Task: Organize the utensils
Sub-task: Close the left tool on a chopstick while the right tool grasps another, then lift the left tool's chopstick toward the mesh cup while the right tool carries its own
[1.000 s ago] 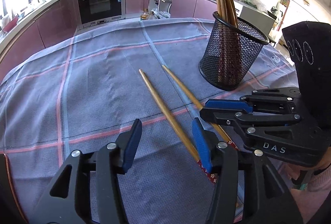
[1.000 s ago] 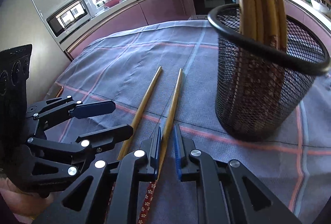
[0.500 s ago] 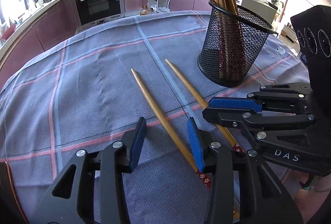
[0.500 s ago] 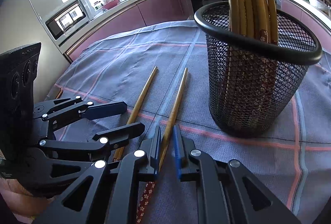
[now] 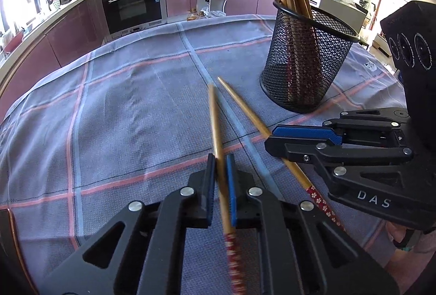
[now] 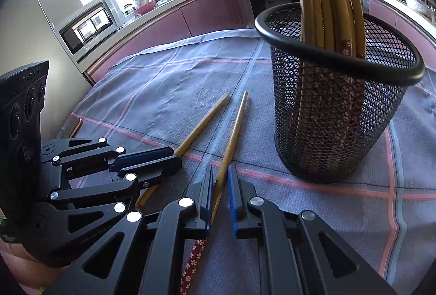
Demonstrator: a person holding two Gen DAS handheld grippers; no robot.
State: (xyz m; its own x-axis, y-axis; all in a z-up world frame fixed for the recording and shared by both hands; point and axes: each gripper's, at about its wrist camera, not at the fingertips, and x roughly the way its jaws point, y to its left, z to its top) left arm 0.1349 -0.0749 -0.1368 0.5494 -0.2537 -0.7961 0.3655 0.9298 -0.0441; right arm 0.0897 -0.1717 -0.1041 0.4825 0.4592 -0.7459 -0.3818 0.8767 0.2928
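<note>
Two bamboo chopsticks with red flowered ends lie side by side on the checked cloth. My left gripper (image 5: 219,169) is closing tight on the left chopstick (image 5: 215,126), pads pressing its shaft. My right gripper (image 6: 220,178) is shut on the right chopstick (image 6: 234,131). The right gripper (image 5: 275,137) also shows in the left wrist view, over the right chopstick (image 5: 245,109). In the right wrist view the left gripper (image 6: 174,156) sits on the left chopstick (image 6: 201,126). A black mesh holder (image 5: 305,71) (image 6: 332,126) with several chopsticks stands just right of both.
The grey-blue tablecloth (image 5: 122,104) with pink lines covers the whole table and drops off at the far edge. Kitchen cabinets and an oven (image 5: 130,6) stand beyond it. A person's hand (image 5: 408,235) holds the right gripper.
The left gripper's jaws went from wide apart to shut on the left chopstick, whose tip swung toward the other one. The right gripper kept its hold and stayed put.
</note>
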